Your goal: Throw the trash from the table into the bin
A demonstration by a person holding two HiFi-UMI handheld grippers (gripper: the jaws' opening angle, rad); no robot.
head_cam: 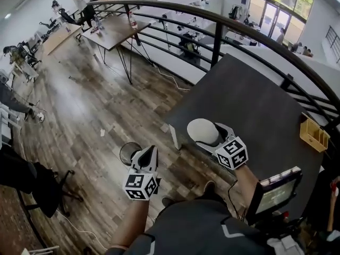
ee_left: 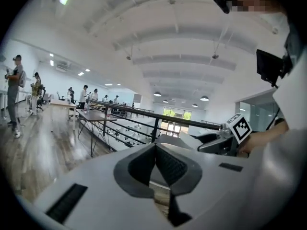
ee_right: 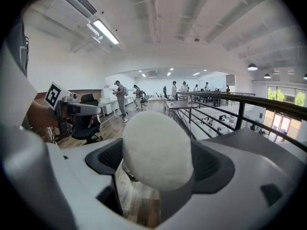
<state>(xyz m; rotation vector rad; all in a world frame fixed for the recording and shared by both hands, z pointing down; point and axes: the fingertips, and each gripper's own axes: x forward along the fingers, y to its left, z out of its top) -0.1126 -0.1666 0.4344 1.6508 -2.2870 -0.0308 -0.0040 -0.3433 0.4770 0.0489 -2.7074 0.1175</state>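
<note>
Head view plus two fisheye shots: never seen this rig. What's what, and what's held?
No robot: a person carries a two-jaw tool in each hand. The head view comes from a camera on their head, looking down; each other picture from a camera on one tool, looking along its jaws. The left tool is shut and empty, near a round bin on the floor. The right tool grips a white ball at the edge of the dark table. A yellow box sits by its right edge.

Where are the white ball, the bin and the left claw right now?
white ball (ee_right: 157,150): right gripper view, centre of its rounded front.
bin (head_cam: 124,154): head view, left side of its dark wall, on the floor.
left claw (ee_left: 155,150): left gripper view, where the closed tips meet.
</note>
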